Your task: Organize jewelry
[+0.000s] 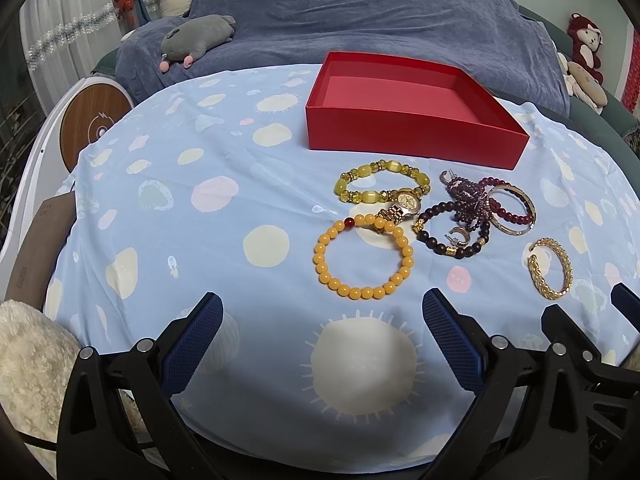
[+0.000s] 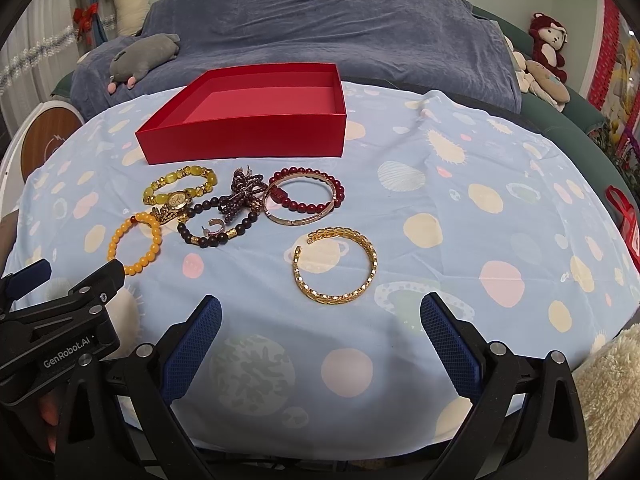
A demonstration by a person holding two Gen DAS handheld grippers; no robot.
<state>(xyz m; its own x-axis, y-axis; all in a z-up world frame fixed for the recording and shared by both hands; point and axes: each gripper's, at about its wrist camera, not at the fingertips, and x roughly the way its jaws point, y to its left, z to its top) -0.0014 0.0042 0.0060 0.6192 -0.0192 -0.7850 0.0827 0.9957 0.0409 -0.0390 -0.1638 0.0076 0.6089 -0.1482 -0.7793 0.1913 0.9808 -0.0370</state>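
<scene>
Jewelry lies in a loose cluster on the worktop (image 1: 168, 208), just in front of the near wall of the empty red box (image 1: 412, 136), which sits toward the far edge.

The main risk, as I judge it, is the tangle. The gold watch (image 1: 404, 206) rests across both the yellow-green bracelet (image 1: 380, 186) and the orange bead bracelet (image 1: 364, 258), while the purple bead strand (image 2: 240, 196), the dark bead bracelet (image 2: 218, 224) and the dark red bead bracelet (image 2: 308, 194) with its thin bangle overlap. Lifting one piece could drag its neighbours or flick a small hoop earring (image 2: 216, 226) off the cloth. The thin patterned cloth could also be pinched along with a flat piece and pull everything askew. Round beads may roll from the pads.

The gold cuff (image 2: 336, 264) lies apart from the heap, toward the near edge, just ahead of the right gripper (image 2: 320, 320) and roughly centred between its wide-spread, empty fingers; it looks the safest first pick. The left gripper (image 1: 322, 316), likewise wide apart and holding nothing, has the orange bead bracelet just ahead of it, slightly toward its right finger.
</scene>
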